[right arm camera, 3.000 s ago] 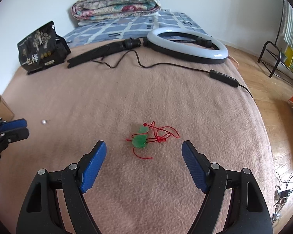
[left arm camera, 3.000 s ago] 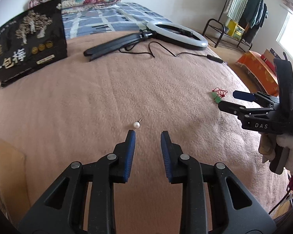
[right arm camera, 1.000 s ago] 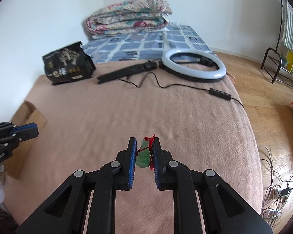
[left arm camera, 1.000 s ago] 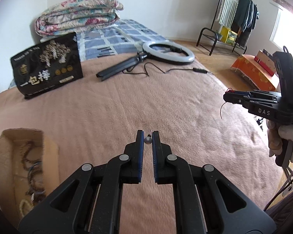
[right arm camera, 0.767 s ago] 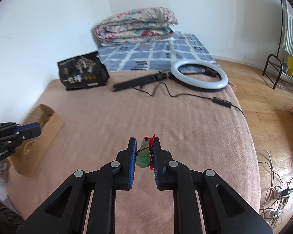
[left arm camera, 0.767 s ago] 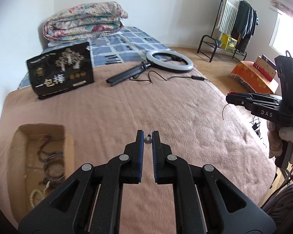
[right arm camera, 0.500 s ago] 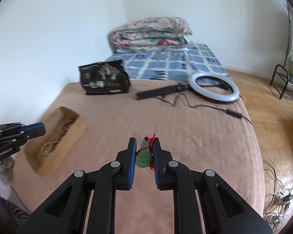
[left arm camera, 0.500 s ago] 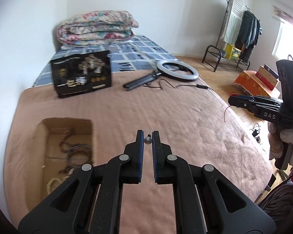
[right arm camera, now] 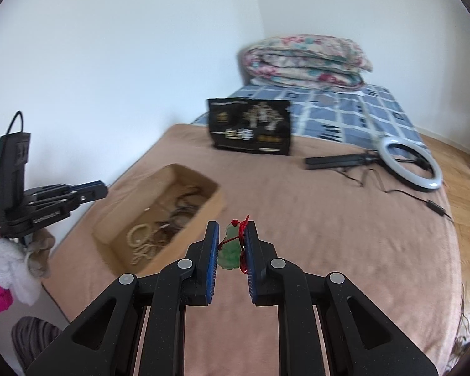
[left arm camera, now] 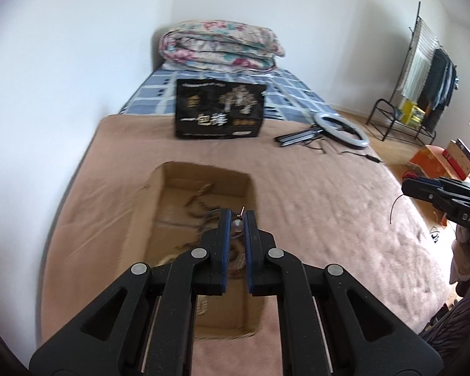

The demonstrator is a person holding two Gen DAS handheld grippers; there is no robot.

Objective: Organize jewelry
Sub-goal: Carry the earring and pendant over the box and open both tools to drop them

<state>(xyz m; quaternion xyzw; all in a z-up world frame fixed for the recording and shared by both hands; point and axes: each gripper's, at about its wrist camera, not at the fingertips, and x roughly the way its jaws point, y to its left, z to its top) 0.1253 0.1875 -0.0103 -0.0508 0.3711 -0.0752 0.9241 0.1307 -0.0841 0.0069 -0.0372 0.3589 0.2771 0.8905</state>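
My left gripper [left arm camera: 237, 224] is shut on a small pearl earring [left arm camera: 237, 224] with a metal pin, held above the open cardboard box [left arm camera: 147, 219] that has beads and bracelets in it. My right gripper [right arm camera: 232, 244] is shut on a green jade pendant [right arm camera: 230, 249] with a red cord, held above the blanket just right of the same box [right arm camera: 191, 219]. The left gripper also shows at the left of the right wrist view [right arm camera: 91, 192]; the right gripper shows at the right of the left wrist view [left arm camera: 410, 186].
A brown blanket [left arm camera: 313, 203] covers the bed. A black printed bag [left arm camera: 219, 114] stands behind the box. A ring light [left arm camera: 341, 127] with stand and cable lies at the far right. A folded quilt [left arm camera: 219, 45] is at the head. A wall borders the left.
Both grippers have swung left with their loads. The box has come from the left edge to right under the left gripper, and close to the right gripper.
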